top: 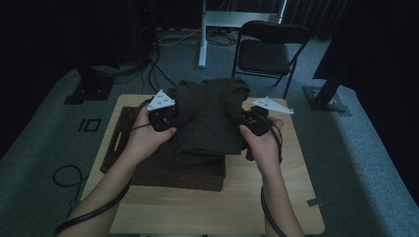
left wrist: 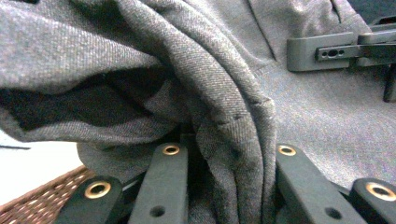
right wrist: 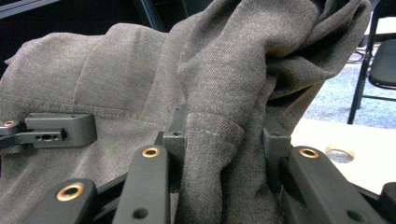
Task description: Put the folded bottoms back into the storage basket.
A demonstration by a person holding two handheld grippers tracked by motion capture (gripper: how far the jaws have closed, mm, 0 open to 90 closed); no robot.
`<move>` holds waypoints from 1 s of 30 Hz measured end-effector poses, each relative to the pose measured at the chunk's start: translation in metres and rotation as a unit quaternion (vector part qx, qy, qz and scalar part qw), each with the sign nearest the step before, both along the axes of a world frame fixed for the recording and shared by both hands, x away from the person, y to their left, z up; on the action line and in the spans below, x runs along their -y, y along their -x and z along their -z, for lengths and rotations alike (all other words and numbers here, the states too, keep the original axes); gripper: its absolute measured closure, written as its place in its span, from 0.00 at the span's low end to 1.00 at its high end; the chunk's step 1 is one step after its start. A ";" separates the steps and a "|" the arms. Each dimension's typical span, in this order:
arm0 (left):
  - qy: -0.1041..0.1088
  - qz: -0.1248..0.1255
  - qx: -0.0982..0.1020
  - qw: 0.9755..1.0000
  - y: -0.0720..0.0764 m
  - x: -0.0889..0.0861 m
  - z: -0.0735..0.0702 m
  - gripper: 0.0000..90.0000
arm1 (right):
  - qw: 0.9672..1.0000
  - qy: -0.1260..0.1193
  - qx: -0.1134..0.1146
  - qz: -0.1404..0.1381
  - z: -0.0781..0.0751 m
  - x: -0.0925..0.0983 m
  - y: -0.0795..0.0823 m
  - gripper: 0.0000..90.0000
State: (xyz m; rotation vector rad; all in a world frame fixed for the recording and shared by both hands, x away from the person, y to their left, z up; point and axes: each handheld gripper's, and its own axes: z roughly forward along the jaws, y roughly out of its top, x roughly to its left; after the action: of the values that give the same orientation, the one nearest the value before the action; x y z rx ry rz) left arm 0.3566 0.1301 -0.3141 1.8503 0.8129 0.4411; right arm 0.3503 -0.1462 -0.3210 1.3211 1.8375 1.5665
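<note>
A folded dark grey-brown garment [top: 212, 118] hangs between both grippers above a brown wicker basket [top: 123, 143]. My left gripper [top: 170, 116] grips its left edge and my right gripper [top: 247, 121] its right edge. In the left gripper view, thick folds of the garment [left wrist: 224, 70] are bunched between the jaws of the left gripper [left wrist: 229, 154], which are shut on them. Across the cloth the right gripper's finger [left wrist: 322, 51] presses on it. In the right gripper view, the right gripper [right wrist: 224, 140] is shut on a folded edge of the garment [right wrist: 224, 70], with the left gripper's finger [right wrist: 60, 130] farther off.
The basket sits on the left half of a light wooden table [top: 276, 197]; its woven rim [left wrist: 42, 205] is below the cloth. A black folding chair [top: 267, 49] and a desk leg stand beyond the table. Cables lie on the grey carpet at the left.
</note>
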 end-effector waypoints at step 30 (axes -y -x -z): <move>-0.028 -0.074 -0.051 0.996 -0.012 -0.084 0.052 0.85 | 0.999 0.005 -0.031 -0.030 0.054 -0.101 -0.029 0.71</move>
State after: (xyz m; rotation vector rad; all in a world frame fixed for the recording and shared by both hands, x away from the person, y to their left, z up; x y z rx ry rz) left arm 0.3686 0.2142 -0.3658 1.8840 1.0201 0.4700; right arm 0.3796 -0.0457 -0.3755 1.3365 1.9374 1.5594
